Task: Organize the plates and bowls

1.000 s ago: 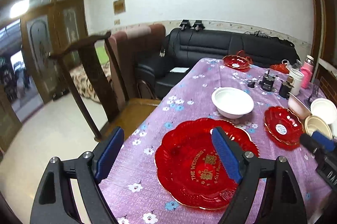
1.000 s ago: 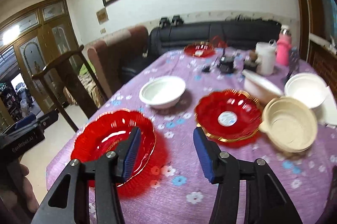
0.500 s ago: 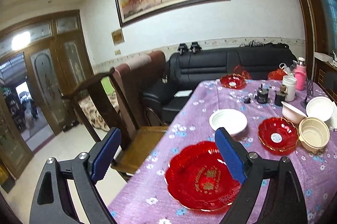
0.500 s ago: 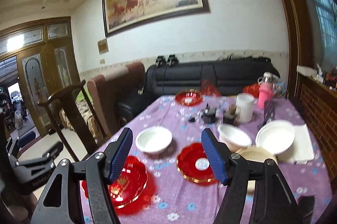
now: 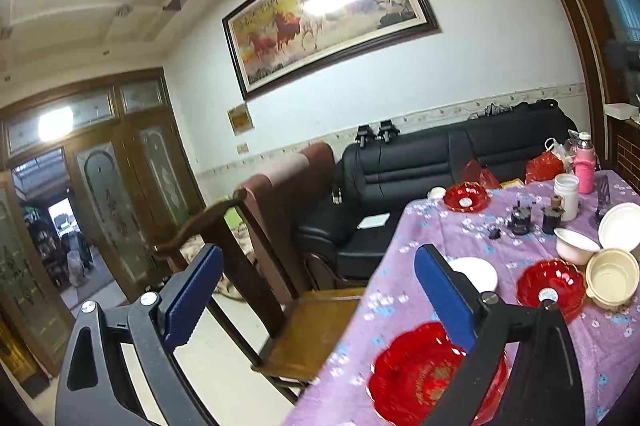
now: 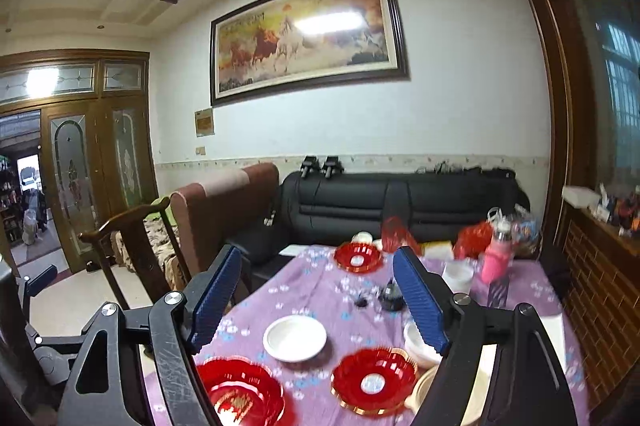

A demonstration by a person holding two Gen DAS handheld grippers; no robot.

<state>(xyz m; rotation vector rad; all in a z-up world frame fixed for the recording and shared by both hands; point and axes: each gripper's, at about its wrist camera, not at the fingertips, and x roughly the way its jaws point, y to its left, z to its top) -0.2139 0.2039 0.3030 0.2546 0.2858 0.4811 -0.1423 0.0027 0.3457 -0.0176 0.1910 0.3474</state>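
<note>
A large red wedding plate (image 5: 424, 378) (image 6: 240, 394) lies at the near edge of the purple flowered tablecloth (image 5: 440, 226). Behind it lie a white bowl (image 6: 295, 338) (image 5: 478, 272), a smaller red scalloped plate (image 6: 374, 380) (image 5: 550, 288), a cream bowl (image 5: 612, 276) and two more white bowls (image 5: 576, 245). Another red plate (image 6: 357, 257) (image 5: 466, 197) lies at the far end. My left gripper (image 5: 316, 290) and right gripper (image 6: 316, 298) are both open and empty, held high above and back from the table.
A wooden chair (image 5: 256, 266) stands at the table's left side. A black sofa (image 6: 400, 202) and a brown armchair (image 6: 224, 210) stand behind. A pink bottle (image 6: 496, 260), a white jar (image 5: 566, 196) and small dark items (image 5: 520, 220) stand at the far end of the table.
Both grippers have lifted up and pulled back from the table, so the dishes look smaller and lower in view. Both stay open and empty.
</note>
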